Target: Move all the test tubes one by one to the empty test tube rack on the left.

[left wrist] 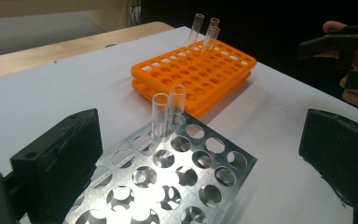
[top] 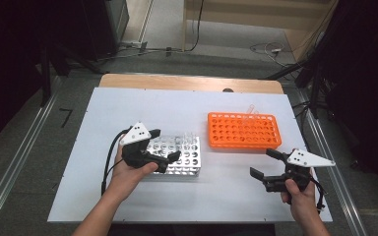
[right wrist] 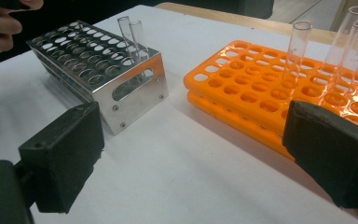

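Both grippers — left [top: 170, 158], right [top: 265, 167] — jaws apart, empty. Likely next: fetch a glass tube [left wrist: 159, 114] from metal rack [top: 187, 162] toward orange rack [top: 243, 131].

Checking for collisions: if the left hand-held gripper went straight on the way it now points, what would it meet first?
Probably the two glass tubes standing in the metal rack, which lies under the left hand-held gripper's open jaws. The orange rack is farther on; depth is hard to judge.
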Motion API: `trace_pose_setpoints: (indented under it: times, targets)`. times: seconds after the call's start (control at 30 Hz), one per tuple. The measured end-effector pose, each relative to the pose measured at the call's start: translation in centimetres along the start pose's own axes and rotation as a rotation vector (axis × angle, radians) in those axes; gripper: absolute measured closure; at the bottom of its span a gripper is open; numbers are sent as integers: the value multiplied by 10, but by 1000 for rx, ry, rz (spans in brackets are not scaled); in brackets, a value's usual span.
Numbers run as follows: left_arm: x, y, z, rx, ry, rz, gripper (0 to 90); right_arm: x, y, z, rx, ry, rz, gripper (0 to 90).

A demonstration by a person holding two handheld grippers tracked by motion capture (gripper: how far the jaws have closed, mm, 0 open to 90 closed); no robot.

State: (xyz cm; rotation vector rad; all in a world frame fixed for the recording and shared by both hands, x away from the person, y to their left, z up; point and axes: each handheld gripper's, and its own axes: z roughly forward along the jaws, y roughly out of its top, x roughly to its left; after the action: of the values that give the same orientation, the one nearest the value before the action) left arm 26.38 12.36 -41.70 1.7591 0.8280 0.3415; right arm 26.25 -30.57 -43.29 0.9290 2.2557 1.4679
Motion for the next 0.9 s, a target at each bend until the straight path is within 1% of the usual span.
trace_pose_setpoints:
  times: [0.07, 0.23, 0.33, 0.43, 0.6, 0.67, 0.73, 0.83, 0.9]
  targets:
    - [-1, -2, -4, -8, 2, -4, 0, 0, 1, 1, 6, -3, -4, 40]
    - [-3, -9, -15, -29, 10, -6, 0, -4, 2, 5, 17, -6, 9, 40]
    - [-3, -14, -22, -39, 14, -3, 0, -5, 5, 8, 25, -10, 4, 40]
    - [-1, -19, -29, -51, 22, -9, 0, -4, 9, 11, 28, -8, 2, 40]
    - [1, -26, -41, -65, 39, -14, 0, -6, 11, 14, 33, -15, 3, 40]
    - [3, -29, -43, -67, 40, -20, 0, -9, 13, 17, 38, -20, 15, 40]
    - [5, -31, -45, -63, 47, -21, 0, -10, 14, 17, 39, -22, 14, 40]
    - [8, -34, -47, -67, 55, -36, 0, -14, 19, 21, 37, -11, 18, 41]
    - [9, -36, -48, -64, 57, -39, 0, -15, 20, 22, 37, -11, 21, 40]
